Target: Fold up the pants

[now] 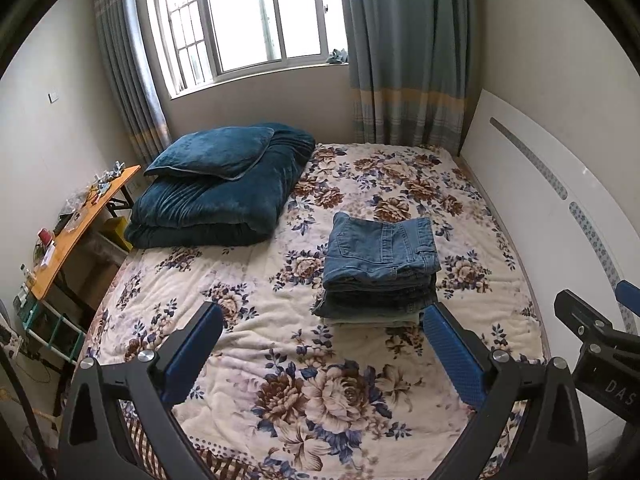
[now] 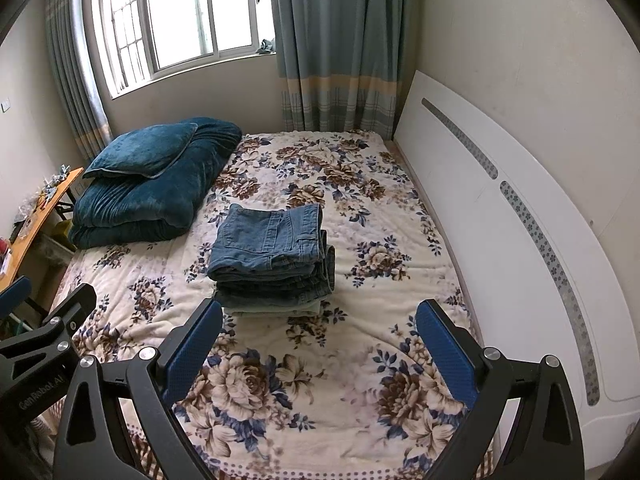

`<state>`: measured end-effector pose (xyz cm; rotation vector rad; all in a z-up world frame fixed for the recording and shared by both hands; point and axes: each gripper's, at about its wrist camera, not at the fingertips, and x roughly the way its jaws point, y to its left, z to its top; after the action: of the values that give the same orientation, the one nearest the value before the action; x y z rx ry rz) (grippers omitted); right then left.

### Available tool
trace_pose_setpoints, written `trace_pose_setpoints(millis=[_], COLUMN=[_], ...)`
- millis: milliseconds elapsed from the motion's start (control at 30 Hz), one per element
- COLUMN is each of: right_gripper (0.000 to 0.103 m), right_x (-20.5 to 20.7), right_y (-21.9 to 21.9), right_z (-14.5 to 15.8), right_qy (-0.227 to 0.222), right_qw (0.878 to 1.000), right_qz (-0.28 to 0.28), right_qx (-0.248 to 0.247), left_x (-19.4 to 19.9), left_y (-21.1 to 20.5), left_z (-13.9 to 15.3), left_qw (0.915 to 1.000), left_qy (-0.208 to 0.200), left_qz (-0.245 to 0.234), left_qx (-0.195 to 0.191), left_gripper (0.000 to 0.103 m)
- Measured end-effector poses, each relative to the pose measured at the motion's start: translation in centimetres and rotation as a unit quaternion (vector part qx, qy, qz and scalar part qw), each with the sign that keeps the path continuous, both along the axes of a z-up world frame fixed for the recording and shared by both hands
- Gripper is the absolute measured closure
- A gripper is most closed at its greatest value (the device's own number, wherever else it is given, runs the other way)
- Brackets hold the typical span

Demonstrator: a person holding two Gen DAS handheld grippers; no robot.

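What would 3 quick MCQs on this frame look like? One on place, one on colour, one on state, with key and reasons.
1. Where does the stack of folded jeans lie?
A. on the floral bedspread
B. on the side table
C. on the window sill

2. What colour is the folded quilt with the pillow on top?
A. red
B. dark teal blue
C. white

3. How do the two tools stand?
A. both shut on denim
B. left shut, right open
C. both open, holding nothing

Key: 1 A, the stack rests mid-bed on the flowered cover. 2 B, quilt and pillow both show deep teal velvet. 3 C, the left tool and right tool each show spread blue pads with only bedspread between them.
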<state>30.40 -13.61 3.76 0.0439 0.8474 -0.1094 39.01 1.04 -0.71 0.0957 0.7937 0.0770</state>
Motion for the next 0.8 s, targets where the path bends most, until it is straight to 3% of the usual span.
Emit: trace_pose_setpoints(millis=[800], right_gripper=[0.003], right_x=[0.19], right_y=[-0.16], right_z=[0.78], right_qy=[0.001], right_qw=[1.0], right_qz=[-0.001], right_qx=[0.007], left_x=[0.09], left_y=[-0.42], left_z=[0.66], left_qw=[0.9999], left_qy=[-0.015], left_qz=[0.003], left_qx=[0.002], left_gripper=[0.0])
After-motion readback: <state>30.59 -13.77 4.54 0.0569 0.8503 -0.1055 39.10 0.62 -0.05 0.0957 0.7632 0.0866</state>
